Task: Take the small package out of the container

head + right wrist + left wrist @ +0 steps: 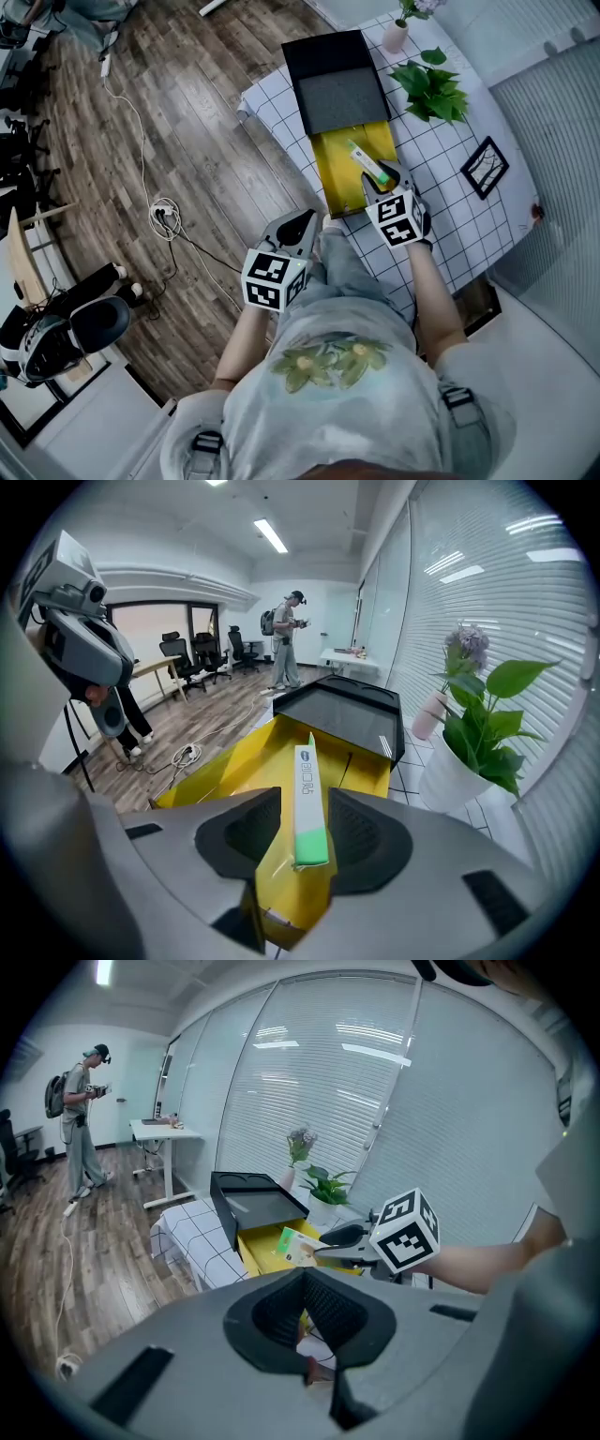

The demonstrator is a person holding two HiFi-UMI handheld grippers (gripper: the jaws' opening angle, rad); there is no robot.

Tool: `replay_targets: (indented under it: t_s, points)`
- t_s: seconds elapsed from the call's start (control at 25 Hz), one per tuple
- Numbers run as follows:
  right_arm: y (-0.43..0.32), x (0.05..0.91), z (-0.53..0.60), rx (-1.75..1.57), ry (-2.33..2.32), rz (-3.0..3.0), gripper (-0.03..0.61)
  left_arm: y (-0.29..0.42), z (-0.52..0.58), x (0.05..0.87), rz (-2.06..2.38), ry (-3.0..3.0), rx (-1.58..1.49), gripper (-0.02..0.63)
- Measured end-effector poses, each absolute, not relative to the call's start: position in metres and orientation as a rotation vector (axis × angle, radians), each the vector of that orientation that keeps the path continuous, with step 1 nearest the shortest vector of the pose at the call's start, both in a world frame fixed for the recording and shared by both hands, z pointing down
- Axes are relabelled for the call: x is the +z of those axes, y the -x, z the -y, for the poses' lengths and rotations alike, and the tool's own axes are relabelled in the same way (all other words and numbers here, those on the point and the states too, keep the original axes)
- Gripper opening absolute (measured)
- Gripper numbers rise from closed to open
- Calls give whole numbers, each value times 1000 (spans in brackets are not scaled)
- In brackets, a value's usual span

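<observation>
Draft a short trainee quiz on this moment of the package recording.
1. What grips the small package? A) the right gripper B) a bare hand C) nothing
2. True or false: the left gripper has its jaws together with nothing between them.
3. Fill in: the inside of the container is ____ in colour.
Key: 1 A; 2 true; 3 yellow.
</observation>
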State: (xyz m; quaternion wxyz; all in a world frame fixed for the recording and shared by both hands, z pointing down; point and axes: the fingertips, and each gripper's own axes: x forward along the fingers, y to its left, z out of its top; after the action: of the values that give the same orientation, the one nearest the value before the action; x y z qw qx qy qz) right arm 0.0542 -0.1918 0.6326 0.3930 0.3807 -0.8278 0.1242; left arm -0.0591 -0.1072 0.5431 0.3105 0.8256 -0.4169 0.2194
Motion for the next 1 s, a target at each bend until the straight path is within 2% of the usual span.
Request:
replay_targets:
  t_s: [1.0]
  points:
    - [-57, 655, 193, 329, -934, 2071, 136, 57, 99, 545, 1114, -2165, 585, 6]
